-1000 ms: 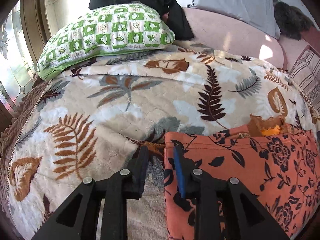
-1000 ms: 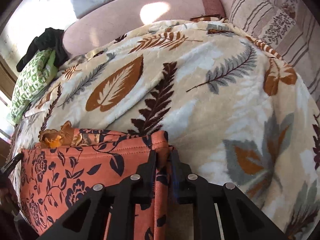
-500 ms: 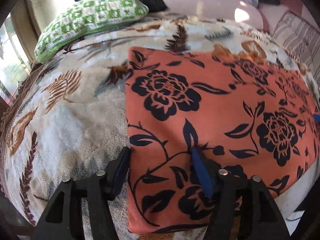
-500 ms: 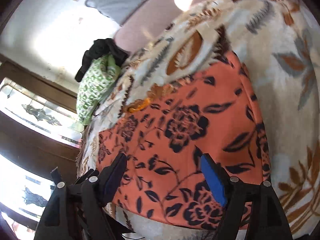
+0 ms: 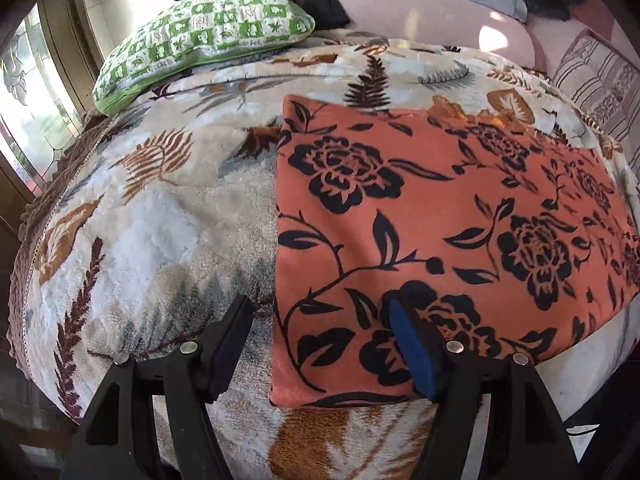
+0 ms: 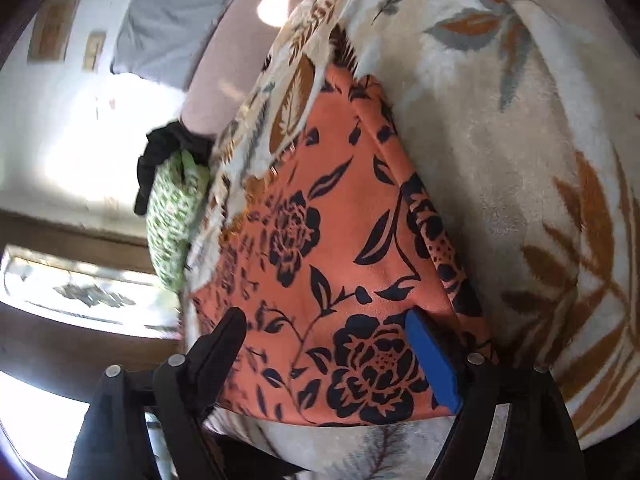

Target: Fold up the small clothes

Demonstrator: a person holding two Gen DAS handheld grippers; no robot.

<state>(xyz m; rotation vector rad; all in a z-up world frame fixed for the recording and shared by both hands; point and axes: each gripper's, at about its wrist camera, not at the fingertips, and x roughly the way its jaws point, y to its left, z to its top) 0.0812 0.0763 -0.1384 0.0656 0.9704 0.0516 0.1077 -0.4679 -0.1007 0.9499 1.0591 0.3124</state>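
I've let go: my left gripper (image 5: pixel 320 344) now stands wide, straddling the cloth (image 5: pixel 420 220) edge, holding nothing. My right gripper (image 6: pixel 332 356) is opening over the cloth's other corner. Fold laid; next crease pending.

No readable text, label, brand, number or sign shows in either view; the two small framed pictures (image 6: pixel 52 32) on the far wall are too blurred to read.
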